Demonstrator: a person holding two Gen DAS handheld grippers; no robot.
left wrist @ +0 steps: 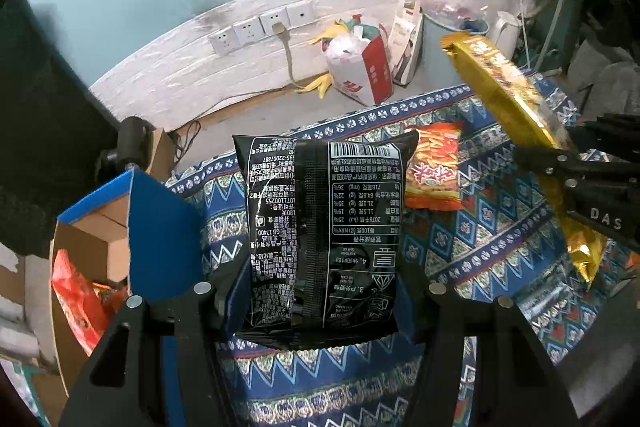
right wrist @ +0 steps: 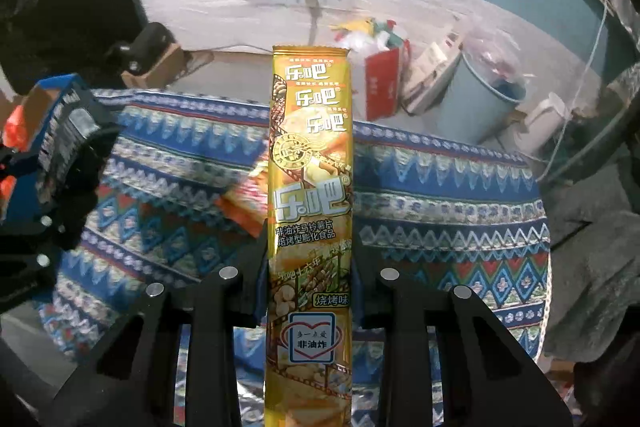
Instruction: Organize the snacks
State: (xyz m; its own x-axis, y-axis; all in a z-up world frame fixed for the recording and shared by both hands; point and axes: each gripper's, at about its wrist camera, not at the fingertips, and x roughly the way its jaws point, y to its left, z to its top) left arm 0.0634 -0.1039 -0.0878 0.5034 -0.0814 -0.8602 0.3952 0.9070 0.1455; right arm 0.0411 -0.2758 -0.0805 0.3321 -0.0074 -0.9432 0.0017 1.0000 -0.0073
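Observation:
My left gripper (left wrist: 320, 279) is shut on a black snack bag (left wrist: 320, 219) with white print, held upright above the patterned cloth (left wrist: 472, 239). My right gripper (right wrist: 310, 259) is shut on a long gold chip packet (right wrist: 310, 187), held upright; it also shows in the left wrist view (left wrist: 516, 99) at the right, with the right gripper (left wrist: 568, 171) clamped on it. An orange snack bag (left wrist: 434, 167) lies on the cloth behind the black bag. A blue cardboard box (left wrist: 160, 223) stands at the left with red-orange packets (left wrist: 76, 299) inside. The left gripper with the black bag (right wrist: 68, 147) shows at the right wrist view's left edge.
Beyond the cloth's far edge on the floor are a red and white paper bag (left wrist: 368, 71) with rubbish, a light bucket (right wrist: 484, 107), a white kettle (left wrist: 506, 31) and a brown carton (right wrist: 156, 67). Wall sockets (left wrist: 260, 27) with a plugged cable sit on the white wall.

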